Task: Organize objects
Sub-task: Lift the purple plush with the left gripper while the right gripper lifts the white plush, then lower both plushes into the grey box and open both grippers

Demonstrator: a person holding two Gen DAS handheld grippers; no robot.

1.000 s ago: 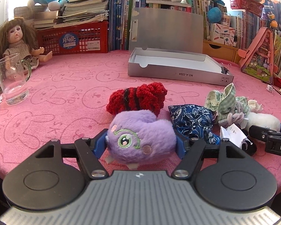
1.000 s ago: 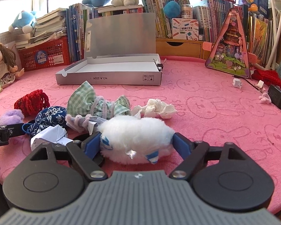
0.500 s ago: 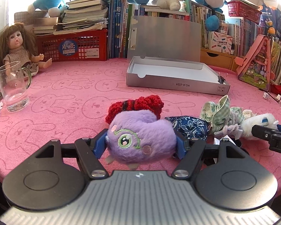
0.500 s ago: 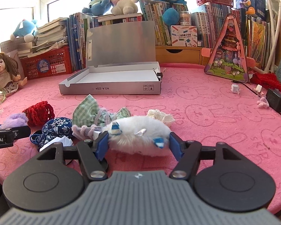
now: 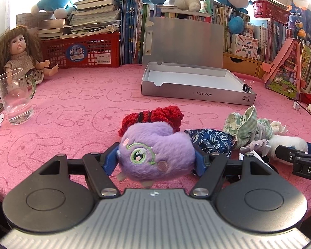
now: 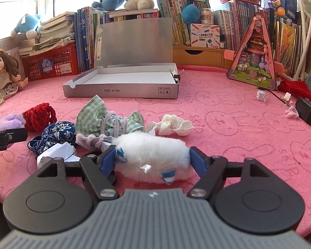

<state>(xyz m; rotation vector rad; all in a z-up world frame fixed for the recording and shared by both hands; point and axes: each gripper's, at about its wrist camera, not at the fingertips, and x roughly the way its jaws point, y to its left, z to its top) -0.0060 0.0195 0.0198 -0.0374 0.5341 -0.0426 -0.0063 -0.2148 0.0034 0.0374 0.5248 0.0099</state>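
Observation:
My left gripper [image 5: 155, 159] is shut on a purple plush toy [image 5: 155, 153] with a green embroidered eye, held above the pink table. My right gripper [image 6: 152, 159] is shut on a white fluffy plush toy [image 6: 153, 157], also lifted off the table. Behind them lie a red knitted piece [image 5: 153, 117], a blue floral pouch [image 5: 211, 141], a green checked cloth bundle [image 6: 109, 118], a crumpled white tissue [image 6: 172, 124] and folded white paper [image 6: 58, 152]. An open silver box [image 5: 197, 86] with its lid upright stands farther back; it also shows in the right wrist view [image 6: 122, 84].
A glass mug [image 5: 15, 97] and a doll [image 5: 20, 51] are at the far left. A red crate [image 5: 83, 50], books and plush toys line the back. A pink triangular toy house [image 6: 255, 56], a black charger [image 6: 306, 112] and small scraps are at the right.
Both grippers have risen and lifted their plush toys off the table; the table objects now look lower and farther in both views.

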